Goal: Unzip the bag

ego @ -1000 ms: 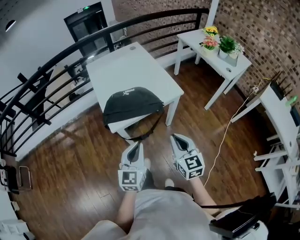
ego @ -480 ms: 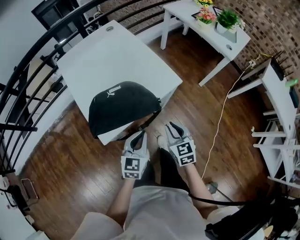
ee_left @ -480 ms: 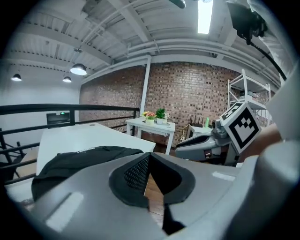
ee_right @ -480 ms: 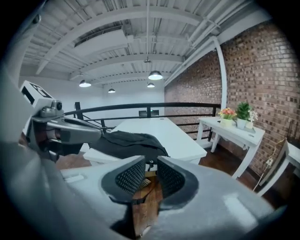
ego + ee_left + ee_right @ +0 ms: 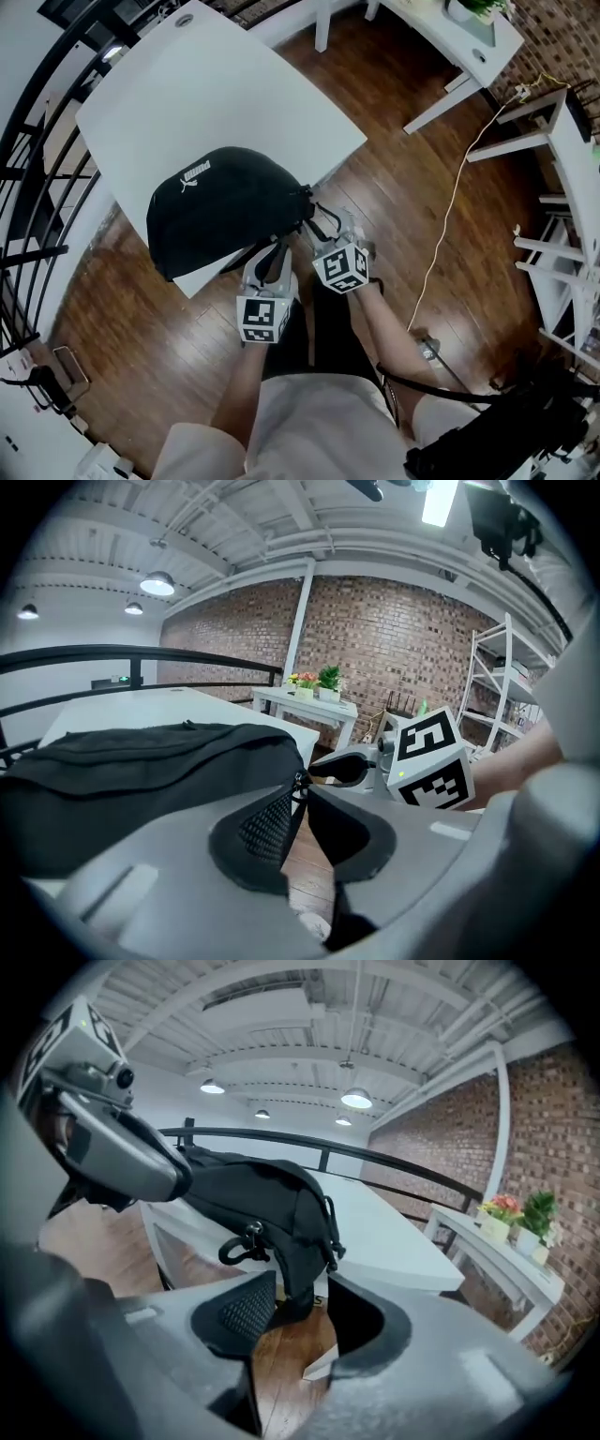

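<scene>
Black fabric marks the bag (image 5: 220, 211), which lies on the near corner of the white table (image 5: 234, 84), left of centre in the head view, its lower edge overhanging the table's rim above the brown wooden floor (image 5: 422, 216). The left gripper (image 5: 275, 251) stands at the bag's lower right end. Its jaws are opening, with only a narrow gap so far; its tips sit right at the bag's end, and whether they touch it cannot be told. The right gripper (image 5: 323, 225) is just beside it on the right, its jaws opening wide. In the right gripper view the bag's hanging end stands between the tips, with the pads clear of it.
</scene>
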The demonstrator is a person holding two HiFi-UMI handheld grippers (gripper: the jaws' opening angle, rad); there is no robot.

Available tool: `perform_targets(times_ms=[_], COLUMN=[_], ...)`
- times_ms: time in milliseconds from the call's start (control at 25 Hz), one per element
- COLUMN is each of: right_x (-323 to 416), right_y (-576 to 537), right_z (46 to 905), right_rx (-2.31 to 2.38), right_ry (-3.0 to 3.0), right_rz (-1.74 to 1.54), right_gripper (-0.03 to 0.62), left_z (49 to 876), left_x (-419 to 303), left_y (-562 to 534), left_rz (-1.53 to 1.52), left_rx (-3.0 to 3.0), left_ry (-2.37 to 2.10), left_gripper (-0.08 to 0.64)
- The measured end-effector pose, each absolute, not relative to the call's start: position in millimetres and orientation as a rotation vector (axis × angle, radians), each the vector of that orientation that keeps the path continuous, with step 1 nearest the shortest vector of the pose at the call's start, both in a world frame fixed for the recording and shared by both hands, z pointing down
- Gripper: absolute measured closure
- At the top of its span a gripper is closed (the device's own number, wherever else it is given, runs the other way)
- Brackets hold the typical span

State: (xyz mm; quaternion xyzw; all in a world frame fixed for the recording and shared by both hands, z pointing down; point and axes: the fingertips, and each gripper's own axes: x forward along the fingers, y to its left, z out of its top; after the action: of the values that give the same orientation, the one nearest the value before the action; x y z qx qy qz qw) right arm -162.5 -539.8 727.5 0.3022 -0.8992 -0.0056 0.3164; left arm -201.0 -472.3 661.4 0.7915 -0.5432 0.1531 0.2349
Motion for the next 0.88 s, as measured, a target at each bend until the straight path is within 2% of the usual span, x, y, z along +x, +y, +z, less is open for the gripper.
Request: perform_targets(times_ms=[40,120,200,320,600,760,880], right_x=[-167,-172,-172,-170,-175,-177,-177], right_y=[-543,-545,-541,-534,-529,-530,-529], right_z=[731,736,731,708,667,658,654], right_rx=[0.773,0.724,0.681,0.638,0.569,0.556,0.566], right_ry=[-2.368,-2.368,-2.379,-2.409,-2.416,-2.405,-2.402], right_rz=[-0.044,-0.061,0.002,0.138,0.270,0.253,0.258], right_gripper=[0.433,0.508,0.521,0.543,0.550,0.551,0.552], left_z=[667,677,679,672,642,644,643], left_x=[-199,-196,-192,-188,-179,-188,-194], left_y=[-476,-479,-480,-487,-501,-504,-507], left_rz=[0.417,0.412,0.407,0.389,0.269,0.328,0.361], left_rx=[2.163,2.152,2.151,2.149,2.193,2.143,2.107], left_ry=[-1.474,-1.438,-1.419,-1.432,-1.462,-1.573,-1.634], left_gripper=[0.474,0.433,0.408,0.407,0.403,0.441,0.522])
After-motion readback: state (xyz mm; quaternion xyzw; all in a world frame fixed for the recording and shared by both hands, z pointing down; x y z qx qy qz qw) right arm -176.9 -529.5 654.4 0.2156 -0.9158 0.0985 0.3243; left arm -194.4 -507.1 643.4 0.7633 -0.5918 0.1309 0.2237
